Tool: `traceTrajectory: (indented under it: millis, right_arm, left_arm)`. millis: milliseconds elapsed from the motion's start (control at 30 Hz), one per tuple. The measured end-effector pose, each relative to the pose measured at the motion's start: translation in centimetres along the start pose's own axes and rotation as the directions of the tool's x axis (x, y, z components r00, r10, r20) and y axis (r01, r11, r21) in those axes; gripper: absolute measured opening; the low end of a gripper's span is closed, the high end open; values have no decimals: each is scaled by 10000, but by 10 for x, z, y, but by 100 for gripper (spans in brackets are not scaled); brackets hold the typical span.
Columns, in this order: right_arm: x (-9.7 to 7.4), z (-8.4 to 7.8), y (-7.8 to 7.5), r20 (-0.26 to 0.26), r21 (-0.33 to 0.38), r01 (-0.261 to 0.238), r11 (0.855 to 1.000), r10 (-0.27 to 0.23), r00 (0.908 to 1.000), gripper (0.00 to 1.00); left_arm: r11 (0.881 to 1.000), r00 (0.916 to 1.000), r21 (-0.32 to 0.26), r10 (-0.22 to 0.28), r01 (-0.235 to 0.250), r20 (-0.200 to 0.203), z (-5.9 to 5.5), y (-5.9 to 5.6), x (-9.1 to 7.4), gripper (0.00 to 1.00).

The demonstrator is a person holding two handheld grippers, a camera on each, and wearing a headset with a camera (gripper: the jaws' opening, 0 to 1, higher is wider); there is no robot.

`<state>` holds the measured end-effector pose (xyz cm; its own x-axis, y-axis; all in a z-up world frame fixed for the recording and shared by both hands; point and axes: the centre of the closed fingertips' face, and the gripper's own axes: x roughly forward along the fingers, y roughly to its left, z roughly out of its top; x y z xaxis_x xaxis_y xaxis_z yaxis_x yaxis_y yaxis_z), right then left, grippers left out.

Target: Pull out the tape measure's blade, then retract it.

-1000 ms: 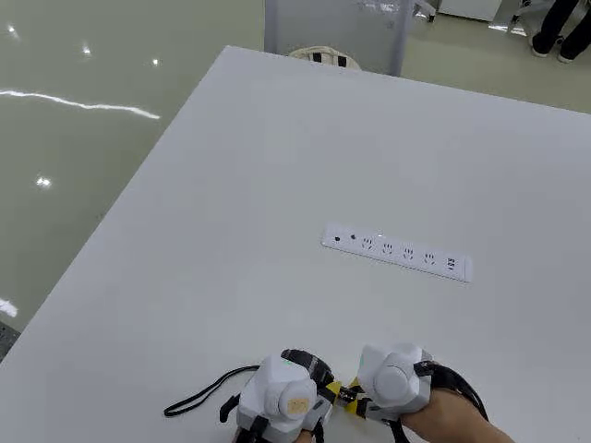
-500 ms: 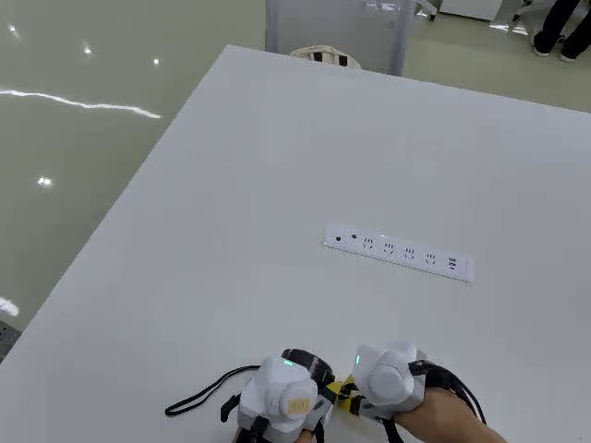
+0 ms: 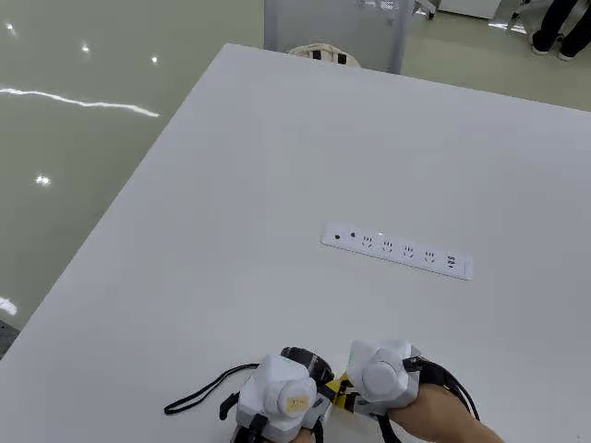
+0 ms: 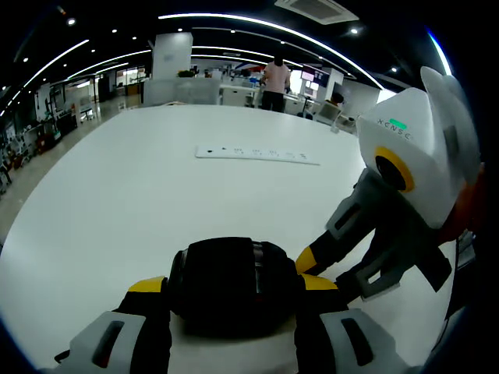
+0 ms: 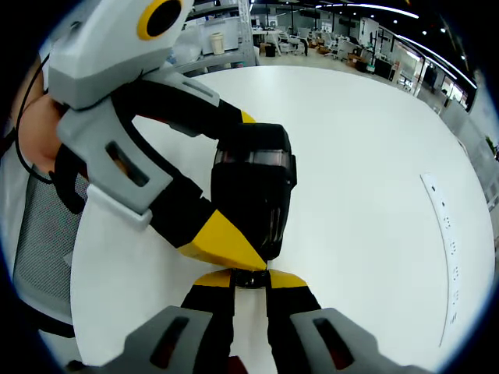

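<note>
Left gripper view: the left gripper [image 4: 232, 284] clamps the black tape measure [image 4: 234, 269] across its body at 6 o'clock, jaws spread wide around it. A power strip [image 4: 257, 154] lies at 12 o'clock.

Right gripper view: the right gripper [image 5: 249, 274] has its jaws nearly closed, pinching the blade tip [image 5: 249, 280] at the case's 6 o'clock.

Head view: both grippers meet at 6 o'clock on the white table [image 3: 277, 185].

A large white table [image 3: 277, 166] has a white power strip [image 3: 397, 251] lying on its right part. At the left, a glossy pale green floor [image 3: 74, 138] reflects lamps. Long light strips [image 4: 234, 17] cross the dark ceiling.
</note>
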<state>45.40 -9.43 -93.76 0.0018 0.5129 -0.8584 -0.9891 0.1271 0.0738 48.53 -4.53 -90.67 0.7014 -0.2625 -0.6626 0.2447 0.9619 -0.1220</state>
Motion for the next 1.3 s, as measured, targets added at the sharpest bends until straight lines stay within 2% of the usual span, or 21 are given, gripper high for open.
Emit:
traceTrajectory:
  millis: [833, 1300]
  right_arm:
    - [2, 3, 0, 121, -310, -42, 9995, 46, 9999, 14]
    - [2, 3, 1, 199, -411, 154, 9990, -146, 9997, 16]
  left_arm:
    - [10000, 10000, 13, 22, -22, 42, 0, 0, 0, 61]
    - [10000, 10000, 60, 46, -46, 80, 1, 0, -1, 63]
